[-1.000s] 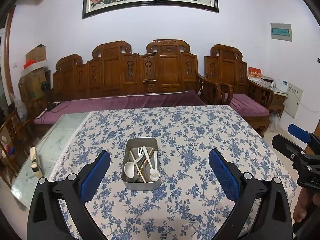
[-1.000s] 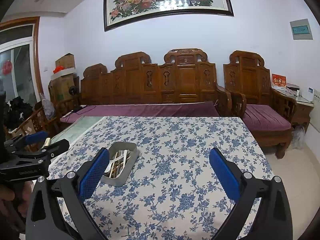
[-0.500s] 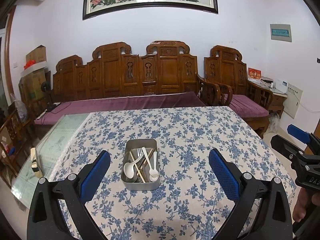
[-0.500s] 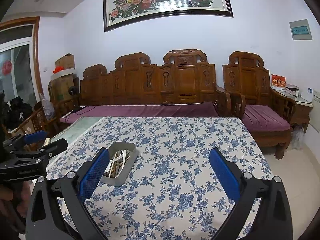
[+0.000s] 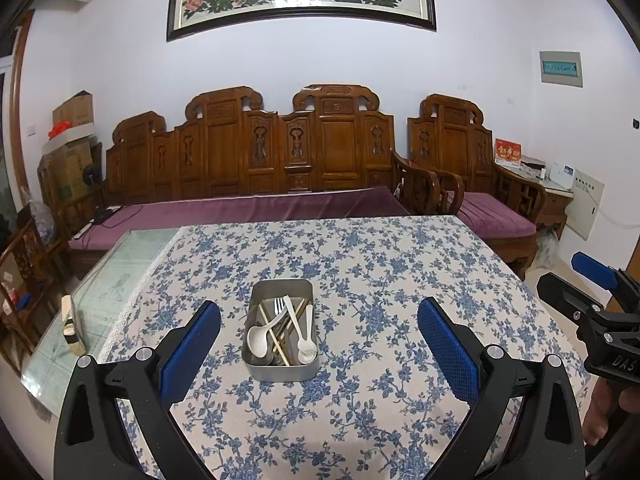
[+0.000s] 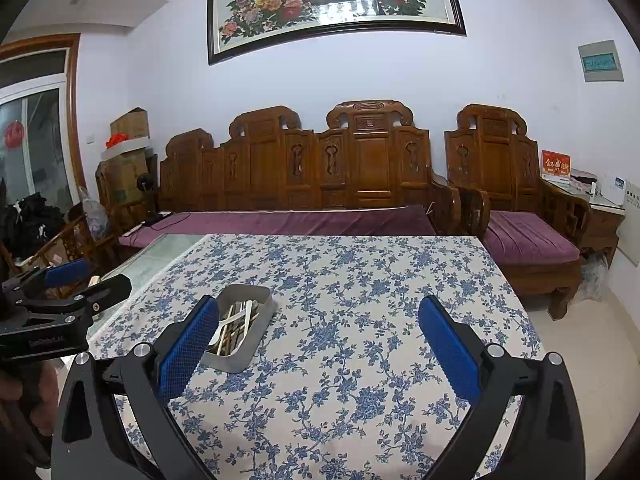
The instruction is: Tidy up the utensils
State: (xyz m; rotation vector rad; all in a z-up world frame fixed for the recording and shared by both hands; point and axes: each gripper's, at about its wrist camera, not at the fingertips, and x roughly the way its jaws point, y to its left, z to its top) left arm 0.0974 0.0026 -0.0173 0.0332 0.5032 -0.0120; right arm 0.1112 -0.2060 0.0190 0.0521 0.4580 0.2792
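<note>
A grey metal tin (image 5: pixel 282 368) stands on the blue-flowered tablecloth (image 5: pixel 380 280). Inside lie a white spoon (image 5: pixel 258 338), a white fork (image 5: pixel 306 344), a metal fork (image 5: pixel 279 304) and wooden chopsticks (image 5: pixel 274 338), all crossed over each other. My left gripper (image 5: pixel 319 334) is open, held above the near table edge with the tin centred between its blue pads. My right gripper (image 6: pixel 319 334) is open too, to the right of the tin (image 6: pixel 240 330), whose near end sits behind its left finger (image 6: pixel 186 350). Nothing is held.
A bare glass strip (image 5: pixel 116 280) runs along the table's left side, with a small wooden block (image 5: pixel 71 330) on it. A carved wooden bench with purple cushions (image 5: pixel 248 206) stands behind the table, an armchair (image 6: pixel 520 220) at the right. Boxes are stacked at the far left.
Both views have shifted very slightly; the scene sits a touch lower in frame. The tin and utensils have not moved, and both grippers stay open.
</note>
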